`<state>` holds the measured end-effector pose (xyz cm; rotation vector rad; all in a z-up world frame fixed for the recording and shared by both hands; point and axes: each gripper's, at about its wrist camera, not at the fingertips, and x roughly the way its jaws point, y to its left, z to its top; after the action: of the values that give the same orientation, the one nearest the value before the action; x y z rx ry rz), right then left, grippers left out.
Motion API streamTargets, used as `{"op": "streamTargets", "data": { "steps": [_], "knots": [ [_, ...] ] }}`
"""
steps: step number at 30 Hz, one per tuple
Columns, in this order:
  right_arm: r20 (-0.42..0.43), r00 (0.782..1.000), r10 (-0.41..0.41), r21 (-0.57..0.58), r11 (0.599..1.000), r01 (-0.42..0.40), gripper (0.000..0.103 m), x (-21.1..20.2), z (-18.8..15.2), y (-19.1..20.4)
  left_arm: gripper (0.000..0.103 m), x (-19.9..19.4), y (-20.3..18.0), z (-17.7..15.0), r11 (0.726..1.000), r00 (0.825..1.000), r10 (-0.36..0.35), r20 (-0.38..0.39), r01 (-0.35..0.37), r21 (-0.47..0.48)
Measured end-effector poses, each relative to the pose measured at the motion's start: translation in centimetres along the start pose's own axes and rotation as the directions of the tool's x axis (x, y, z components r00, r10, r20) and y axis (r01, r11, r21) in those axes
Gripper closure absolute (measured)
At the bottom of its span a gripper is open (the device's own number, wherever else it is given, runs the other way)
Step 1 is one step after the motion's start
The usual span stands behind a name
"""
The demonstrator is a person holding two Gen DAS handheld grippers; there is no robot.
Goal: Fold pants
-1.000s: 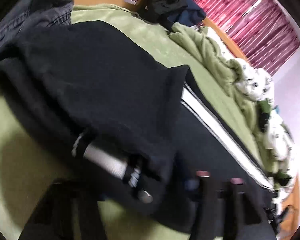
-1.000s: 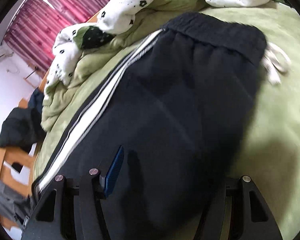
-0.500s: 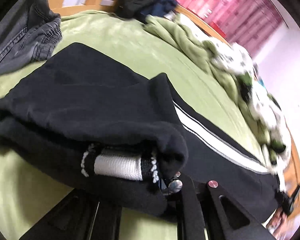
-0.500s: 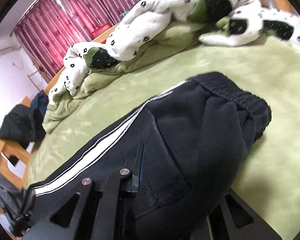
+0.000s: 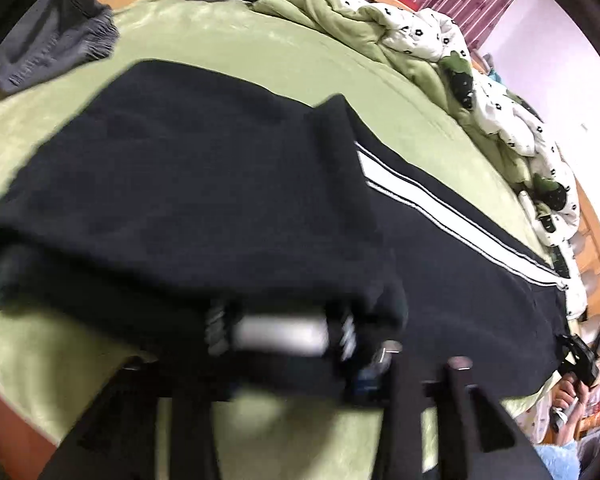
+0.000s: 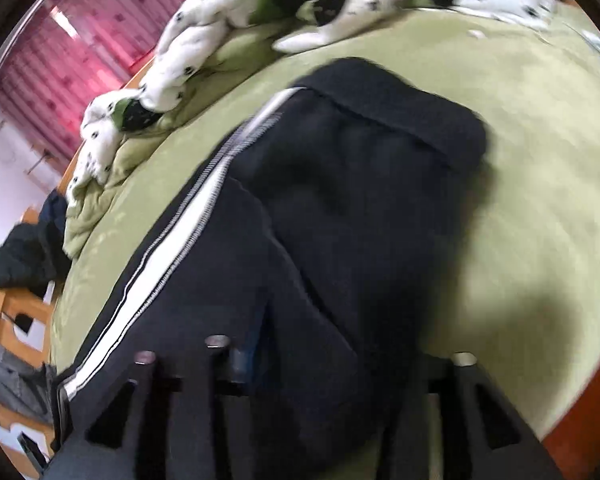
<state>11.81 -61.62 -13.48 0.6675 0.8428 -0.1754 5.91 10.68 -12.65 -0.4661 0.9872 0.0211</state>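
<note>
Black pants [image 5: 220, 200] with a white side stripe [image 5: 440, 208] lie folded over on the green bed sheet [image 5: 260, 48]. The striped cuff end [image 5: 276, 332] rests on top near my left gripper [image 5: 268, 364]. Its jaws are opening, with the fold's edge loose between the fingers. In the right wrist view the pants [image 6: 360, 220] run up to the waistband [image 6: 400, 108]. My right gripper [image 6: 340, 350] is opening too, with black cloth lying slack between its fingers. A hand holds that right gripper [image 5: 580, 364] at the pants' far end.
Grey jeans [image 5: 56, 44] lie at the bed's far left corner. A white spotted quilt [image 5: 520, 128] and a green blanket [image 5: 332, 12] are bunched along the far side. Dark clothes [image 6: 24, 248] hang on the wooden frame. The bed's wooden edge [image 6: 580, 380] is close by on the right.
Both grippers were shut on the cloth half a second ago and now stand apart. The pants have dropped flat onto the sheet, and both cameras have swung sideways.
</note>
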Motion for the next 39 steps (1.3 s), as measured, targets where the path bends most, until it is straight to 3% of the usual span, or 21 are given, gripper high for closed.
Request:
{"op": "streamTargets", "data": {
  "steps": [5, 9, 12, 13, 14, 15, 17, 19, 23, 25, 27, 32, 33, 34, 35, 36, 37, 39],
  "knots": [
    [0.089, 0.996, 0.02, 0.064, 0.998, -0.025, 0.042, -3.3, 0.9, -2.5, 0.038, -3.2, 0.2, -2.1, 0.991, 0.998, 0.042, 0.051, -0.048, 0.123],
    [0.086, 0.996, 0.038, 0.109, 0.993, -0.047, 0.042, -1.2, 3.7, -3.4, 0.038, -5.5, 0.8, -3.4, 0.989, 0.991, 0.081, 0.109, -0.094, 0.117],
    [0.072, 0.997, 0.023, 0.171, 0.985, -0.035, 0.043, 1.9, 5.6, -3.8, 0.038, -6.5, 0.8, -2.9, 0.993, 0.99, 0.06, 0.128, -0.073, 0.094],
    [0.085, 0.996, -0.003, 0.18, 0.984, -0.013, 0.047, 2.4, 5.9, -3.7, 0.038, -6.6, 0.6, -2.7, 0.994, 0.99, 0.055, 0.127, -0.066, 0.088],
    [0.097, 0.995, -0.033, 0.163, 0.986, 0.017, 0.055, 2.5, 6.4, -3.3, 0.038, -6.8, 0.6, -2.7, 0.995, 0.991, 0.052, 0.125, -0.062, 0.083],
    [0.117, 0.992, -0.05, 0.068, 0.997, 0.043, 0.059, 2.1, 7.4, -2.0, 0.038, -7.0, 0.5, -2.6, 0.995, 0.991, 0.05, 0.123, -0.06, 0.08],
    [0.217, 0.976, -0.013, -0.077, 0.997, 0.031, 0.059, -0.2, 8.4, -0.1, 0.038, -7.3, 0.3, -2.6, 0.994, 0.991, 0.052, 0.125, -0.063, 0.086],
    [0.207, 0.978, -0.032, -0.113, 0.992, 0.056, 0.058, -0.4, 8.6, 0.6, 0.037, -7.2, -0.6, -2.7, 0.994, 0.988, 0.047, 0.144, -0.061, 0.096],
    [0.051, 0.984, -0.17, -0.118, 0.977, 0.175, 0.053, 1.7, 7.8, -1.2, 0.035, -6.6, -1.2, -2.4, 0.997, 0.991, -0.026, 0.131, 0.016, 0.072],
    [0.07, 0.981, -0.18, -0.111, 0.976, 0.187, 0.051, 0.7, 6.5, -2.9, 0.035, -6.5, -1.6, -2.0, 0.996, 0.988, -0.07, 0.138, 0.062, 0.062],
    [0.086, 0.978, -0.19, -0.085, 0.977, 0.197, 0.044, -1.1, 4.9, -4.3, 0.035, -6.0, -2.6, -1.6, 0.994, 0.988, -0.076, 0.132, 0.064, 0.093],
    [0.099, 0.974, -0.204, -0.108, 0.971, 0.214, 0.044, -4.8, 2.8, -2.4, 0.035, -3.0, -4.0, -0.8, 0.992, 0.993, -0.011, 0.118, -0.004, 0.125],
    [0.109, 0.974, -0.197, -0.121, 0.97, 0.21, 0.044, -5.8, 2.4, -1.4, 0.037, -2.0, -4.1, -0.4, 0.991, 0.993, 0.029, 0.118, -0.045, 0.13],
    [0.113, 0.976, -0.188, -0.13, 0.971, 0.203, 0.044, -6.4, 2.1, -0.4, 0.058, -1.5, -4.2, 0.0, 0.987, 0.99, 0.062, 0.125, -0.079, 0.137],
    [0.113, 0.978, -0.175, -0.143, 0.971, 0.19, 0.044, -7.0, 1.9, 0.6, 0.073, -1.2, -4.1, 0.5, 0.982, 0.985, 0.1, 0.141, -0.12, 0.142],
    [0.113, 0.981, -0.161, -0.162, 0.971, 0.178, 0.044, -7.5, 1.4, 2.1, 0.087, -1.1, -3.8, 1.3, 0.984, 0.985, 0.083, 0.15, -0.105, 0.146],
    [0.114, 0.981, -0.155, -0.178, 0.968, 0.174, 0.044, -7.6, 1.3, 3.3, 0.093, -1.4, -3.3, 1.9, 0.987, 0.983, 0.073, 0.17, -0.096, 0.127],
    [0.128, 0.98, -0.154, -0.234, 0.955, 0.181, 0.044, -7.8, 0.4, 6.1, 0.093, -2.4, -2.0, 3.2, 0.99, 0.966, 0.104, 0.239, -0.124, 0.071]
  ]
}}
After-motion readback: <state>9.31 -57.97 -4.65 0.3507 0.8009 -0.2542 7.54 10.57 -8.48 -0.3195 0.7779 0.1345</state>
